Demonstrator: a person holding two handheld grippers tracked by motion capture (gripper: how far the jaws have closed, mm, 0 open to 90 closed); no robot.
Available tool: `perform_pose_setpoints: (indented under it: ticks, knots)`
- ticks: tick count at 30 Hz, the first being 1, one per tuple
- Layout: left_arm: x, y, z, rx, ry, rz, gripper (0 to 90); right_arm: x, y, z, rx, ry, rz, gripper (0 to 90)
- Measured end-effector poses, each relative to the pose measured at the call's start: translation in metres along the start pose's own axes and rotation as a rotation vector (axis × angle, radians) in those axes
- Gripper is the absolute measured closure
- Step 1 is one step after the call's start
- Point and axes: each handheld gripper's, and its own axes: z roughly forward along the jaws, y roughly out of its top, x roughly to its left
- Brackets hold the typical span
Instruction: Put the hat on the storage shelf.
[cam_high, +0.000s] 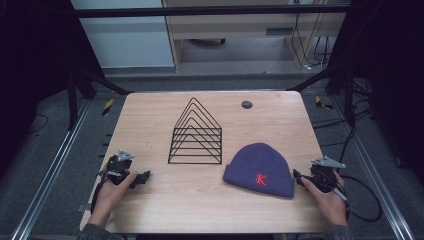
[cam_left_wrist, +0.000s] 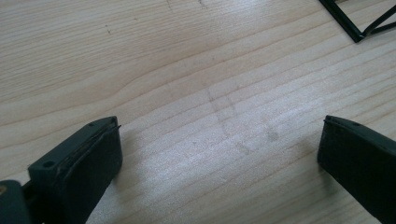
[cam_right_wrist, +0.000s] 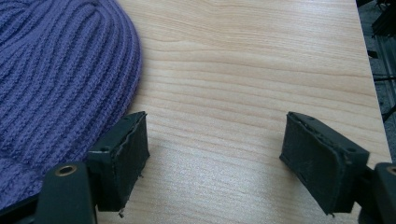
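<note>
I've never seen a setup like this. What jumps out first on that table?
Probably the purple knit beanie with a red K, lying at the table's near right. Behind it to the left stands a black wire rack with peaked dividers. A person holds a left hand-held gripper and a right hand-held gripper, both open, at either side.

Black wire rack (cam_high: 195, 134) left of purple beanie (cam_high: 260, 169); wooden table (cam_high: 150, 120).

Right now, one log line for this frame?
left gripper: open, idle | right gripper: open beside purple knit beanie | black wire rack: upright, mid wooden table
</note>
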Motion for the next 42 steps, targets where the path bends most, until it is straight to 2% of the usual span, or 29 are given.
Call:
perform_pose_setpoints:
  ticks: [4, 7, 11, 13, 15, 17, 19, 20, 22, 24, 25, 28, 29, 32, 33, 34, 37, 42]
  knots:
    - [0.000, 0.000, 0.000, -0.001, 0.002, -0.002, 0.0, 0.001, 0.000, 0.000, 0.002, 0.002, -0.003, 20.2]
    - [0.000, 0.000, 0.000, 0.000, 0.002, -0.002, 0.0, 0.001, 0.000, -0.002, 0.005, 0.020, 0.015, 18.6]
    - [-0.001, 0.000, 0.000, 0.003, 0.002, -0.003, 0.0, 0.000, 0.006, -0.012, -0.041, -0.045, 0.015, 16.2]
    - [-0.002, 0.001, 0.000, 0.003, 0.001, -0.006, 0.0, 0.002, 0.008, -0.017, -0.057, -0.051, 0.022, 14.0]
    - [-0.002, 0.001, 0.000, 0.007, 0.001, -0.001, 0.0, 0.006, 0.012, -0.018, -0.048, -0.036, 0.031, 8.6]
    - [-0.002, 0.001, 0.000, 0.007, 0.001, 0.003, 0.0, 0.007, 0.013, -0.018, -0.039, -0.029, 0.032, 7.0]
    - [-0.002, 0.000, 0.000, -0.001, 0.002, 0.000, 0.0, 0.012, 0.019, -0.017, -0.027, -0.011, 0.012, 7.0]
    - [-0.002, 0.000, 0.000, -0.003, 0.001, -0.001, 0.0, 0.017, 0.026, -0.016, -0.033, 0.001, -0.016, 7.2]
    - [-0.002, -0.001, 0.000, -0.007, 0.003, 0.003, 0.0, 0.020, 0.032, -0.015, -0.026, 0.019, -0.025, 7.6]
    - [-0.002, -0.001, 0.000, -0.009, 0.002, 0.006, 0.0, 0.026, 0.045, -0.012, -0.013, 0.044, -0.056, 10.4]
    - [-0.002, -0.002, 0.000, -0.012, 0.001, 0.004, 0.0, 0.032, 0.060, -0.009, 0.015, 0.065, -0.076, 13.8]
    - [-0.003, -0.002, 0.000, -0.014, 0.001, 0.001, 0.0, 0.042, 0.081, -0.002, 0.067, 0.094, -0.123, 20.1]
    - [-0.003, -0.002, 0.000, -0.015, 0.001, 0.000, 0.0, 0.042, 0.081, -0.002, 0.067, 0.094, -0.123, 20.1]
    - [-0.003, -0.002, 0.000, -0.015, 0.003, 0.000, 0.0, 0.050, 0.102, 0.008, 0.112, 0.148, -0.135, 25.6]
    - [-0.003, -0.002, 0.000, -0.017, 0.003, -0.002, 0.0, 0.053, 0.107, 0.012, 0.135, 0.164, -0.143, 28.2]
    - [-0.003, -0.002, 0.000, -0.020, 0.003, -0.003, 0.0, 0.059, 0.115, 0.019, 0.177, 0.190, -0.173, 32.5]
    - [-0.004, -0.002, 0.000, -0.018, 0.006, -0.003, 0.0, 0.065, 0.125, 0.026, 0.184, 0.192, -0.201, 36.1]
    - [-0.004, -0.002, 0.000, -0.013, 0.000, 0.006, 0.0, 0.071, 0.141, 0.037, 0.202, 0.197, -0.194, 44.9]
